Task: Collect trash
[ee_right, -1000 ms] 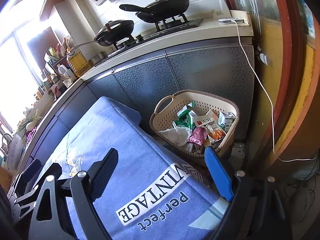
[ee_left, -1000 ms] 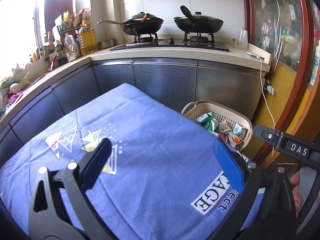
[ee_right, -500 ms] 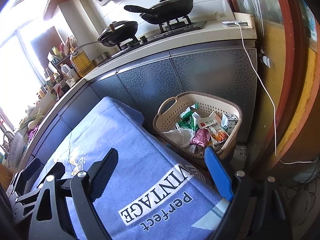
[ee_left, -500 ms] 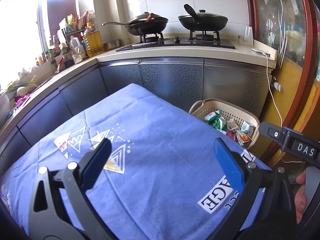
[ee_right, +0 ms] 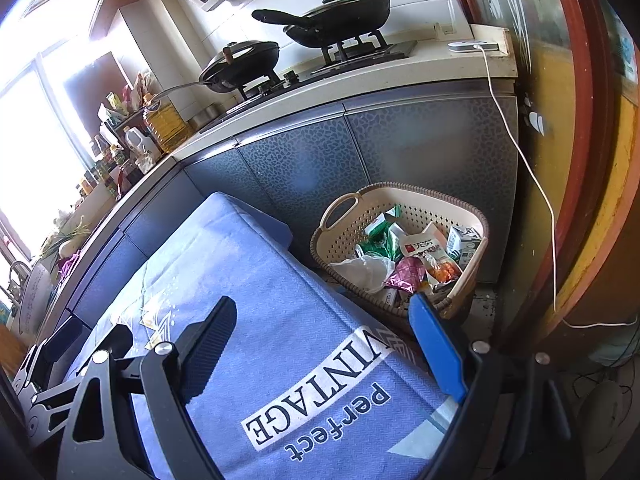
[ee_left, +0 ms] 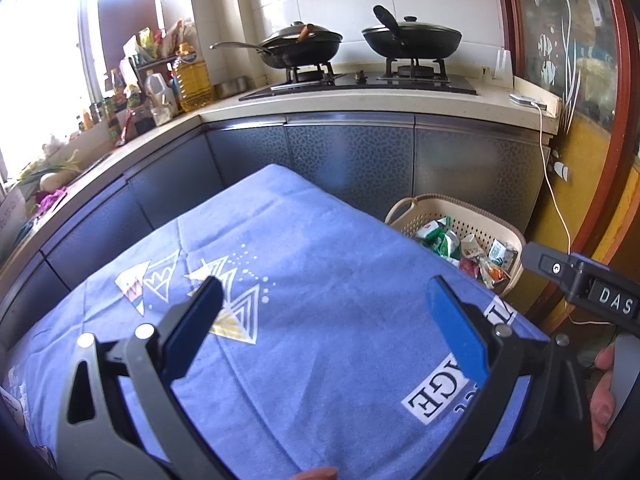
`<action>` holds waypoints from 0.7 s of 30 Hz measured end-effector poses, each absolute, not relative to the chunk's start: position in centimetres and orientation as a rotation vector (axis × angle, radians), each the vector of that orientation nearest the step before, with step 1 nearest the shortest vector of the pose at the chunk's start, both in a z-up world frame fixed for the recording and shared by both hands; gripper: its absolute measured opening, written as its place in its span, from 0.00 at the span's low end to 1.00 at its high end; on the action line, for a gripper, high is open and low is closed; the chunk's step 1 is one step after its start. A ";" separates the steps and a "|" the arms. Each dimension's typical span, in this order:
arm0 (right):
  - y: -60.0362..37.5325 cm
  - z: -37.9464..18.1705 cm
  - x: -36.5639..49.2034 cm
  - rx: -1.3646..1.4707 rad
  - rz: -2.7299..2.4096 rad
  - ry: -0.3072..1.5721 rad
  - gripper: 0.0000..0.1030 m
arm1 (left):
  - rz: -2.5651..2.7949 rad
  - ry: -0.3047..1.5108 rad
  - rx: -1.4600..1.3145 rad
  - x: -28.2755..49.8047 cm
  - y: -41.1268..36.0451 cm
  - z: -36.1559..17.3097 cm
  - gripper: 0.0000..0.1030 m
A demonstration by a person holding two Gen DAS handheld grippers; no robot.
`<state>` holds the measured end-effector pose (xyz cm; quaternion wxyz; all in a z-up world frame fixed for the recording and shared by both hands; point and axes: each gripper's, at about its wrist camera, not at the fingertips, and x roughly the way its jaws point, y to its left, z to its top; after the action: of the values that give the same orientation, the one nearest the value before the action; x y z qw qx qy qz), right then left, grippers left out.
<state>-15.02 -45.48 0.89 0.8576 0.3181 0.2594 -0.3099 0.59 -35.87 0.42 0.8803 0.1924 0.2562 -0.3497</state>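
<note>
A beige perforated basket [ee_right: 476, 216] [ee_left: 472, 216] stands on the floor beside the table, filled with trash: green cartons [ee_right: 384, 228], a white plastic bag [ee_right: 364, 270], a pink wrapper [ee_right: 406, 274] and other packets. The blue tablecloth [ee_left: 320, 280] [ee_right: 240, 280] shows no trash on it. My left gripper [ee_left: 324, 312] hovers open over the cloth, nothing between its fingers. My right gripper [ee_right: 320, 332] is also open and empty, above the cloth's "VINTAGE perfect" print, its blue finger [ee_right: 436, 348] in front of the basket's near rim. Part of the right gripper's body [ee_left: 588, 280] shows at the left view's right edge.
Grey kitchen cabinets [ee_left: 352, 152] run behind the table, with a gas stove and two black pans [ee_left: 412, 40] on the counter. Bottles and an oil jug [ee_left: 192, 76] crowd the left corner. A white cable [ee_right: 532, 168] hangs by a wooden door frame [ee_right: 580, 160].
The left wrist view has tilted slightly upward, so the basket and stove sit a little lower and further right in it. Both grippers stay open and in place.
</note>
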 end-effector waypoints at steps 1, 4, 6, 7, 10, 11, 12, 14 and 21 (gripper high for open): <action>-45.5 0.9 -15.0 0.669 -0.651 0.545 0.84 | -0.727 0.531 0.403 0.6 -35.9 0.4 0.94; -45.5 0.9 -15.0 0.669 -0.650 0.544 0.84 | -0.723 0.528 0.409 0.5 -36.0 0.4 0.94; -45.5 0.9 -15.0 0.668 -0.651 0.544 0.84 | -0.725 0.532 0.413 0.5 -36.1 0.3 0.94; -45.5 0.9 -15.0 0.669 -0.651 0.544 0.84 | -0.725 0.532 0.415 0.4 -36.1 0.3 0.94; -45.5 1.0 -15.1 0.671 -0.652 0.543 0.84 | -0.727 0.533 0.420 0.3 -36.2 0.2 0.94; -45.5 1.0 -15.1 0.671 -0.651 0.543 0.84 | -0.728 0.534 0.422 0.3 -36.3 0.2 0.94; -45.6 1.0 -15.0 0.671 -0.651 0.544 0.84 | -0.730 0.537 0.424 0.3 -36.3 0.1 0.94; -45.6 1.0 -15.1 0.673 -0.651 0.546 0.84 | -0.733 0.542 0.428 0.2 -36.5 0.1 0.94; -45.6 1.0 -15.4 0.670 -0.657 0.546 0.84 | -0.751 0.553 0.439 -0.1 -36.8 -0.1 0.94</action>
<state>-15.43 -45.60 0.99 0.8562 0.3186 0.2599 -0.3128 -0.10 -36.83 -0.15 0.8702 0.2101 0.2643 -0.3589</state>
